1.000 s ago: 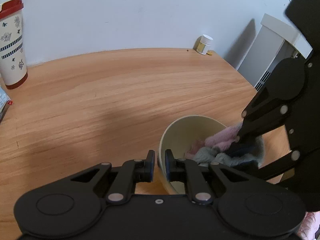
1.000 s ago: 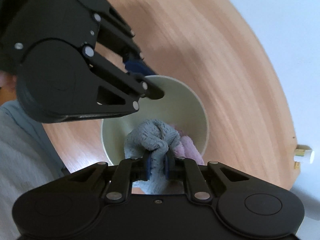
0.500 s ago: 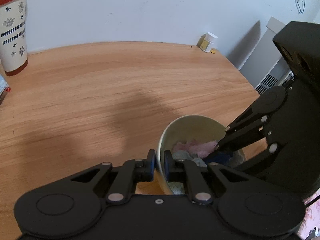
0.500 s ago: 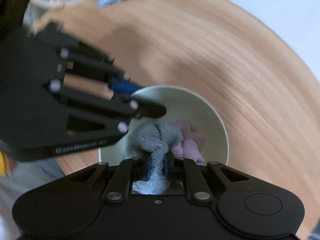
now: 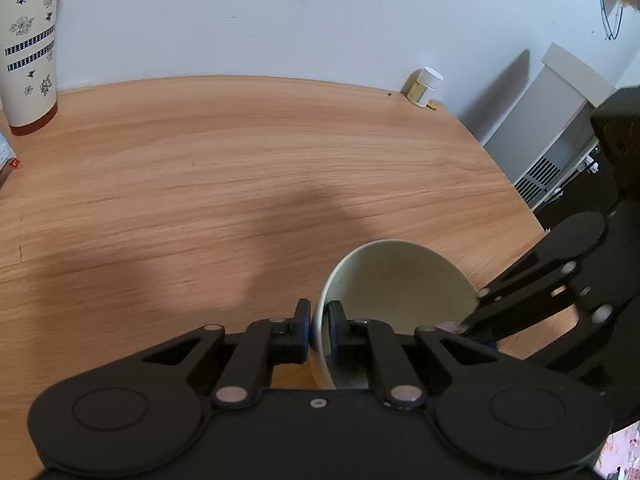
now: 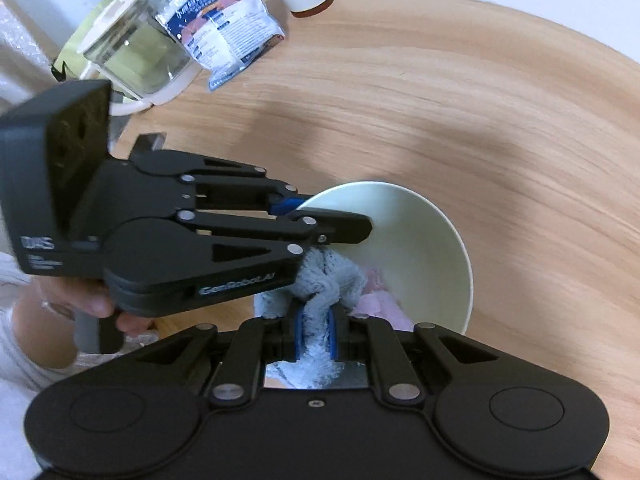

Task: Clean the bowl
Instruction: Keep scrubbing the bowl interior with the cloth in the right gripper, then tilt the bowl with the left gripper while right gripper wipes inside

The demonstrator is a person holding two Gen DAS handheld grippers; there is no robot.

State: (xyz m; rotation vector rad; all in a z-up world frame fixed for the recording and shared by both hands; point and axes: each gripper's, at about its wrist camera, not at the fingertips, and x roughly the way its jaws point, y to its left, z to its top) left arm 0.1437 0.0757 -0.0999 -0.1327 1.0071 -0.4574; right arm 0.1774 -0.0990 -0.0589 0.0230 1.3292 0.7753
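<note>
Terry cloth (image 6: 320,300), nubby grey-blue with a pink part beside it, is pinched between the blue pads of our right gripper (image 6: 315,336), bunched against the inner wall of the bowl (image 6: 432,240). That bowl is round, smooth and pale cream, standing on the wooden table (image 5: 240,168) just ahead of both tools. Our left gripper (image 5: 319,330) clamps the bowl's thin rim, 1 finger outside, 1 inside. A hand (image 6: 92,304) grips its grey handle. Farther off, on the grained, rounded tabletop, we see a clear glass jug (image 6: 136,52), a glossy foil packet (image 6: 224,36) and a tall patterned cup (image 5: 28,52) with a red base. A small white-capped jar (image 5: 425,87) sits at the wall.
</note>
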